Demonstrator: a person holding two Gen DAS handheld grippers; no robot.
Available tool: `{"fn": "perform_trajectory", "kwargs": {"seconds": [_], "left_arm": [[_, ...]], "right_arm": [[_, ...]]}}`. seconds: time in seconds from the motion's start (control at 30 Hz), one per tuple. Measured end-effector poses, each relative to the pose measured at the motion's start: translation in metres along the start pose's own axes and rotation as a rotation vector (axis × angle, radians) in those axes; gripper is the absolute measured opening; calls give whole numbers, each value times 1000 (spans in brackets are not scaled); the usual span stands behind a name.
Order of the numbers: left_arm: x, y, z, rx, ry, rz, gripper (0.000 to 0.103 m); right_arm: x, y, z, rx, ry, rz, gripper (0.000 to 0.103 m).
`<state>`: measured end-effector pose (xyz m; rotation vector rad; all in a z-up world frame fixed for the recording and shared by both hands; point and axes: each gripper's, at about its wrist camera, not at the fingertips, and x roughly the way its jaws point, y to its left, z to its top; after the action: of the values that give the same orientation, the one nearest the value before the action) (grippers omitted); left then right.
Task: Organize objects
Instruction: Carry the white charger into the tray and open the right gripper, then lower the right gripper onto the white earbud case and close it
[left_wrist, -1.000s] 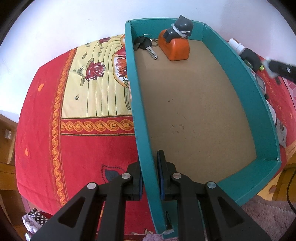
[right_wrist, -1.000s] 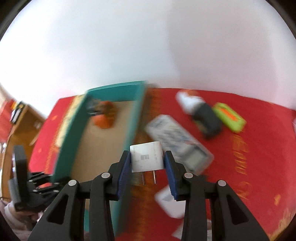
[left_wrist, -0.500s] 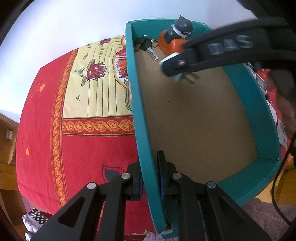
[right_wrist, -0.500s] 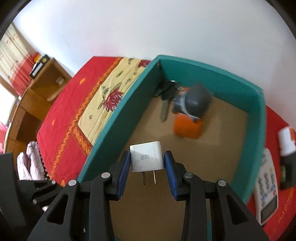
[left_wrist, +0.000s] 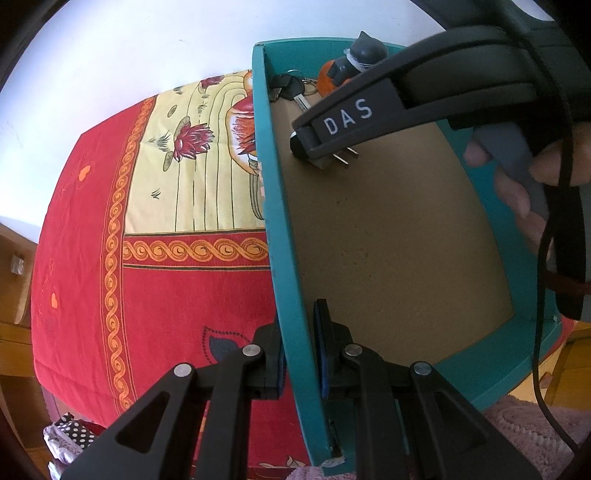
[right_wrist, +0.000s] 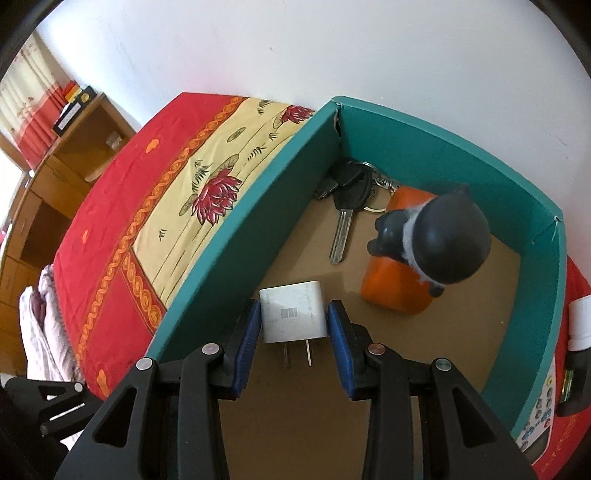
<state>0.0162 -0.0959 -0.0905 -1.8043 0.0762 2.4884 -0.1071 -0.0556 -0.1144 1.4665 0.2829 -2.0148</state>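
A red tablecloth (left_wrist: 155, 302) with an orange scroll border covers the table; its cream centre panel (right_wrist: 207, 192) carries printed red lotus flowers. A white wall (right_wrist: 332, 48) stands behind the far edge. To the far left, a wooden shelf unit (right_wrist: 74, 147) holds a stack of books (right_wrist: 72, 103) on top, beside a red-and-cream curtain (right_wrist: 26, 92). Pink fabric (right_wrist: 40, 332) lies bunched at the near left, below the table edge.
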Motion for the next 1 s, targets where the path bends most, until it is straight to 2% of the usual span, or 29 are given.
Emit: {"fn": "perform_trajectory", "kwargs": {"seconds": [0.23,0.53,0.73,1.0], "left_arm": [[0,2,1,-9,2,-13,11],[0,2,1,-12,3,-16,11],[0,2,2,-16,3,-22,11],[0,0,1,-14,1,-17,11]], "right_arm": [[-4,-3,-5,45,-24,11,38],[-64,-6,-22,54,-126,37,39],[-105,-21,-54,107,-176,-1,40],[-141,-66,-110,192,-183,-118,40]]}}
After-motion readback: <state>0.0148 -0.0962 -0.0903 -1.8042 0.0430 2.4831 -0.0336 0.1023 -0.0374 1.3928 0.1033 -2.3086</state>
